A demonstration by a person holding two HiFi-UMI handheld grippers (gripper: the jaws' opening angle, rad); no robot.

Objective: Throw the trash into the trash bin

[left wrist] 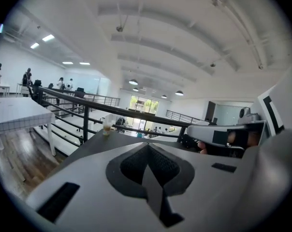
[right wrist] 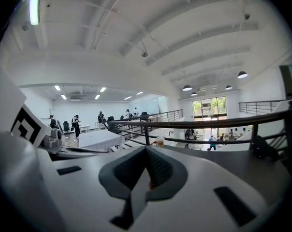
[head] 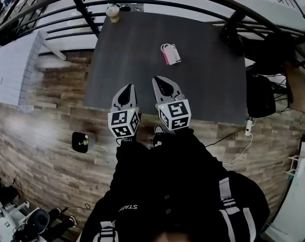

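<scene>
Two claws low in the head view, side by side and just apart, tips over the near edge of one dark tabletop (head: 213, 84): left claw (head: 129, 88) closed tight with nothing between its pads, right claw (head: 157, 80) likewise pressed fully together and empty. Two marker cubes (head: 123, 122), one per claw, each patterned in black and white squares. On the tabletop only two things, well apart: one pink-and-white packet (head: 170, 54) with a loop of white cord, right of centre and beyond the claws, touched by neither; one clear cup (head: 112, 12) with a brownish fill at the far left edge, just beside the black railing (head: 157, 4). On the wood floor (head: 41, 155), one small black round object (head: 80, 141) with a green spot to the left, one white power strip (head: 248, 127) on its cord to the right. Print on packet and cup too small to read. White lettering on the dark jacket (head: 183, 185), upside down: "STAFF".
</scene>
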